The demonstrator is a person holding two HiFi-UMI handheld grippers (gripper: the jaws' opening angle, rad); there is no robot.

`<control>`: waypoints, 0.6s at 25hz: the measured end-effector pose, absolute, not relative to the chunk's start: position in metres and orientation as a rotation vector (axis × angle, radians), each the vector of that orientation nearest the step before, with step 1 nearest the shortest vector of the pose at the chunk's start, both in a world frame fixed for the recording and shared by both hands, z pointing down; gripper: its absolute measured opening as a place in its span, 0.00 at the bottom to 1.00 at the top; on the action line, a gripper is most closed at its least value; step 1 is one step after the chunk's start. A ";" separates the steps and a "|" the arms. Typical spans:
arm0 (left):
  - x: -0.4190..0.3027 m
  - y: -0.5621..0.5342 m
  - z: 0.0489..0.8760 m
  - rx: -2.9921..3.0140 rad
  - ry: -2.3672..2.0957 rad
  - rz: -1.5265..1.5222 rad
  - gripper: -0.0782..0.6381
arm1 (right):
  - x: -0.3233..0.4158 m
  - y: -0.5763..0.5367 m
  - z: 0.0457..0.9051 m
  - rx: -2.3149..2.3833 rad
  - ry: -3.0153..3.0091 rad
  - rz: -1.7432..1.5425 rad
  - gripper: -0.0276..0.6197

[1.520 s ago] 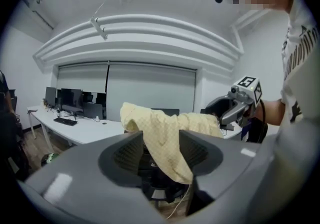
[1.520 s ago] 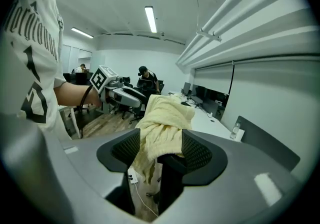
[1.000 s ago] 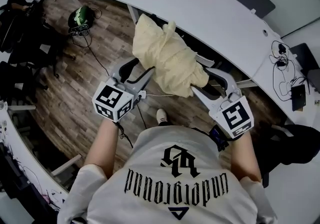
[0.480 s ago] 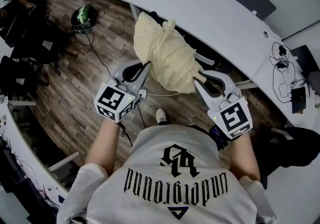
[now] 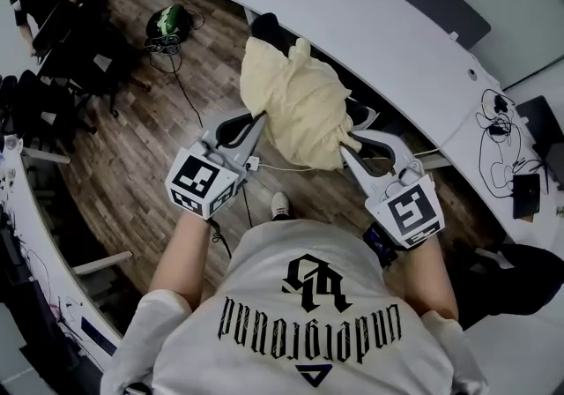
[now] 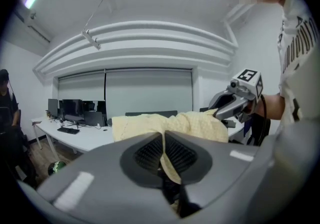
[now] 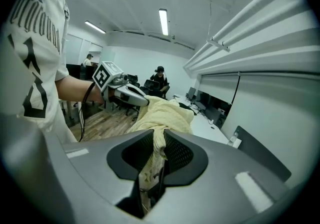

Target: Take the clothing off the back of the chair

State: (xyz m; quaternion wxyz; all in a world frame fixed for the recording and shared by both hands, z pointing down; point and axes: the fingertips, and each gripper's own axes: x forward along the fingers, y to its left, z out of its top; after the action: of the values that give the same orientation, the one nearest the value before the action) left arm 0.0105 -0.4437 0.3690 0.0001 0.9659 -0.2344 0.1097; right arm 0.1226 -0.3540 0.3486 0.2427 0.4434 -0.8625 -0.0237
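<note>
While the left gripper (image 5: 254, 122) is pinched tight on one edge of the yellow clothing (image 5: 300, 102) and the right gripper (image 5: 349, 143) is closing on the other, bundle slung between both jaws, raise both together, evenly, so nothing snags or slips.

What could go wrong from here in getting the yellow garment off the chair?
The left gripper pinches only a thin fold of the yellow garment, so it might slip free. The right gripper is closing its jaws on a bunched edge, so the pull could be uneven. The cloth drapes over the chair and might snag.
</note>
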 end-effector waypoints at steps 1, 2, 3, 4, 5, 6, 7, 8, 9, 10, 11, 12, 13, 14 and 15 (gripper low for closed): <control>0.013 -0.434 0.368 3.032 -0.756 0.345 0.19 | 0.126 -0.345 0.347 1.195 -2.362 -0.069 0.15; 0.014 -0.424 0.367 3.030 -0.776 0.346 0.19 | 0.130 -0.337 0.346 1.183 -2.374 -0.077 0.15; 0.016 -0.414 0.366 3.027 -0.797 0.348 0.19 | 0.132 -0.330 0.345 1.174 -2.393 -0.088 0.15; 0.016 -0.403 0.365 3.023 -0.818 0.350 0.19 | 0.135 -0.321 0.345 1.162 -2.411 -0.095 0.15; 0.017 -0.392 0.365 3.019 -0.839 0.352 0.19 | 0.136 -0.312 0.345 1.143 -2.420 -0.097 0.15; 0.016 -0.381 0.365 3.013 -0.862 0.354 0.19 | 0.137 -0.303 0.345 1.121 -2.426 -0.097 0.15; 0.016 -0.371 0.365 3.006 -0.884 0.357 0.19 | 0.138 -0.294 0.346 1.104 -2.436 -0.100 0.15; 0.015 -0.360 0.366 2.998 -0.904 0.361 0.19 | 0.138 -0.285 0.347 1.092 -2.453 -0.107 0.15; 0.014 -0.349 0.368 2.991 -0.920 0.368 0.19 | 0.137 -0.276 0.348 1.080 -2.467 -0.110 0.15; 0.014 -0.337 0.369 2.985 -0.933 0.378 0.19 | 0.136 -0.266 0.349 1.063 -2.475 -0.105 0.15; 0.013 -0.326 0.369 2.982 -0.944 0.389 0.19 | 0.135 -0.256 0.350 1.044 -2.481 -0.097 0.15; 0.012 -0.315 0.370 2.980 -0.953 0.402 0.19 | 0.134 -0.248 0.350 1.029 -2.490 -0.093 0.15; 0.011 -0.306 0.370 2.978 -0.962 0.413 0.19 | 0.133 -0.240 0.350 1.017 -2.500 -0.093 0.15; 0.010 -0.297 0.370 2.973 -0.969 0.422 0.19 | 0.132 -0.233 0.351 1.007 -2.508 -0.092 0.15; 0.009 -0.289 0.370 2.966 -0.974 0.430 0.19 | 0.131 -0.226 0.351 1.000 -2.515 -0.089 0.15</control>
State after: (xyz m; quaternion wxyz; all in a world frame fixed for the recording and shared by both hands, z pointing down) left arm 0.0088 -0.2893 0.3704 -0.0047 0.9412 -0.3092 0.1363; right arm 0.1311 -0.2264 0.3514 0.2148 0.3607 -0.9070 -0.0320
